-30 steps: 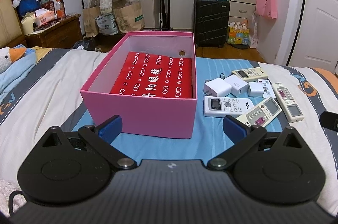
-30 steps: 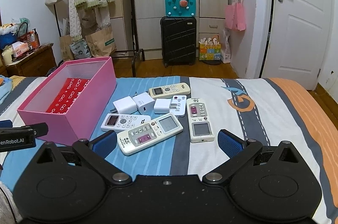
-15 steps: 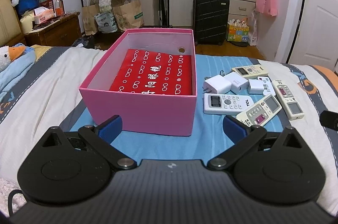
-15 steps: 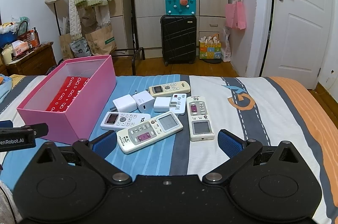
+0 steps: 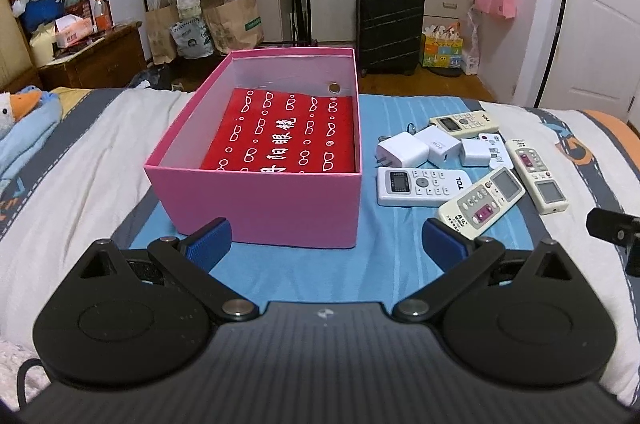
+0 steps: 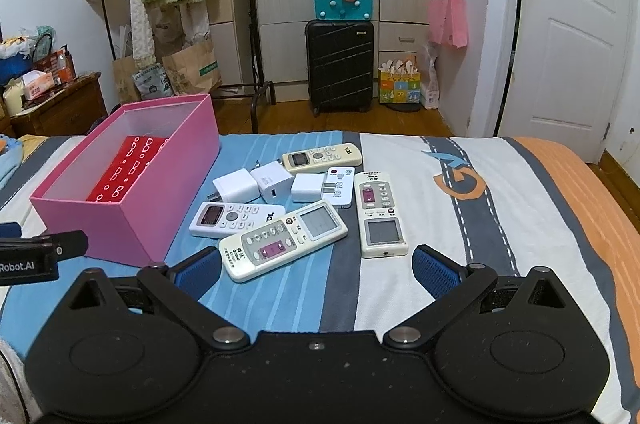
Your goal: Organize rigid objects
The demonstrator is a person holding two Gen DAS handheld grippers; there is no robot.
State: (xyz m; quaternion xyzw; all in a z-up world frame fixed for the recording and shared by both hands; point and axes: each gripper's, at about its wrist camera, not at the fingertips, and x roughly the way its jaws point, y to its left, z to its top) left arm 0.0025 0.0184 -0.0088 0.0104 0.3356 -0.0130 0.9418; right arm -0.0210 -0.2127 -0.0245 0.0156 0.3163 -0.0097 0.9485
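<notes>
An open pink box (image 5: 260, 208) (image 6: 120, 224) lined with a red printed sheet (image 5: 280, 140) stands on the bed. To its right lie several white remote controls, among them a TCL remote (image 5: 424, 186) (image 6: 236, 218) and a large-screen remote (image 6: 282, 240) (image 5: 482, 202), plus three white charger plugs (image 6: 236, 186) (image 5: 402, 152). My left gripper (image 5: 326, 238) is open just before the box's near wall, holding nothing. My right gripper (image 6: 316, 266) is open in front of the large-screen remote, holding nothing.
The bed (image 6: 500, 204) has blue, white, grey and orange stripes. Beyond its far edge are a black suitcase (image 6: 340, 64), paper bags, a clothes rack, wardrobes and a white door (image 6: 568, 44). A wooden nightstand (image 5: 92, 64) stands at the left, a plush toy (image 5: 24, 104) on the bed.
Both grippers have drawn slightly back and up, so the box and remotes sit a little lower and smaller in view. Nothing was taken hold of or moved.
</notes>
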